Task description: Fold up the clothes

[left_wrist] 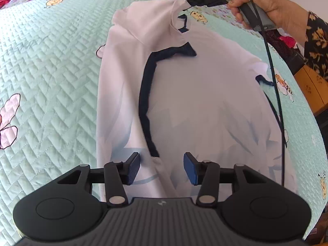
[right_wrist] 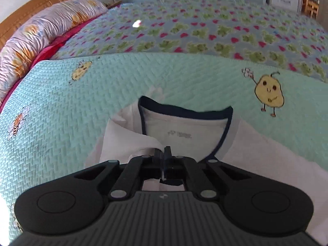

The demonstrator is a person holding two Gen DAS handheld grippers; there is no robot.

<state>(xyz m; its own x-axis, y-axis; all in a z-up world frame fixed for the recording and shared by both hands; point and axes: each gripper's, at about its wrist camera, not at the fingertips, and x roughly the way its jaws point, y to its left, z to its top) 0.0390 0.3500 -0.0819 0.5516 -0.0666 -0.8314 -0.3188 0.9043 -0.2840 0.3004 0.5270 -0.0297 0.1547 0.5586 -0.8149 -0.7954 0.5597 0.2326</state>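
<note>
A white shirt [left_wrist: 205, 102] with navy trim [left_wrist: 145, 102] lies spread on a mint quilted bedspread [left_wrist: 51, 82]. My left gripper [left_wrist: 162, 168] hovers over the shirt's near part, open, with its blue pads [left_wrist: 190, 169] apart and nothing pinched. At the top right a hand [left_wrist: 266, 6] holds my right gripper [left_wrist: 189, 1], shut on a lifted fold of the white cloth. In the right wrist view that gripper [right_wrist: 163, 153] is shut on the cloth beside the navy neckline [right_wrist: 229, 123] of the shirt [right_wrist: 184, 127].
A black cable [left_wrist: 274, 82] hangs from the right gripper across the shirt's right side. Beyond the bedspread [right_wrist: 143, 78] lie a frog-and-heart blanket [right_wrist: 205, 32], a flowered pillow [right_wrist: 41, 32] and a wooden headboard [right_wrist: 30, 6]. Wooden furniture [left_wrist: 313, 86] stands at the right.
</note>
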